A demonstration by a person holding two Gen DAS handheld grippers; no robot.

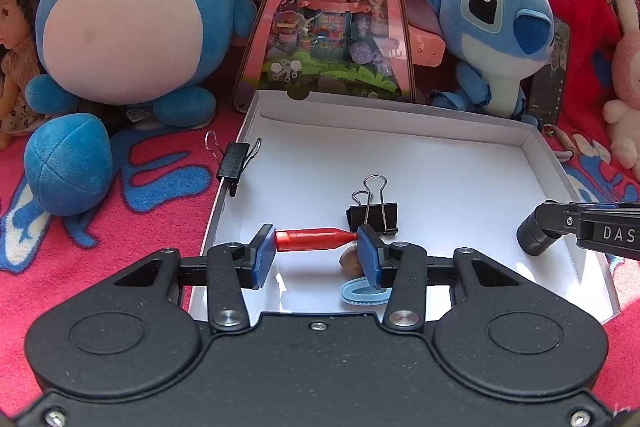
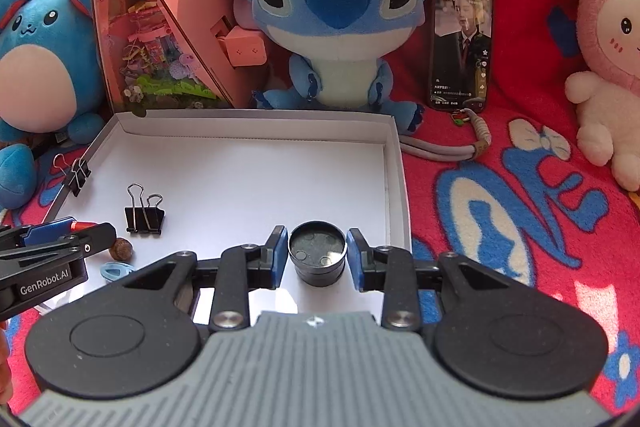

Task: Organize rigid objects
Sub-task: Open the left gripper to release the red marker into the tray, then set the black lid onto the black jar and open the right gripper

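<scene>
A white shallow box (image 1: 540, 163) lies on the red blanket; it also shows in the right wrist view (image 2: 394, 163). My left gripper (image 1: 316, 253) is shut on a red pointed tube (image 1: 312, 239), held crosswise over the box's near left part. My right gripper (image 2: 317, 255) has its blue pads on both sides of a black round cylinder (image 2: 318, 253), over the box's near right; it shows in the left wrist view (image 1: 534, 233). In the box lie a black binder clip (image 1: 372, 213), a brown nut (image 1: 350, 261) and a light blue plastic piece (image 1: 362, 293).
A second binder clip (image 1: 234, 159) is clipped on the box's left wall. Behind the box stand a blue round plush (image 1: 132, 11), a pink triangular toy house (image 1: 332, 7), a Stitch plush (image 2: 332, 15), a phone (image 2: 462, 39) and a pink rabbit plush (image 2: 612, 51).
</scene>
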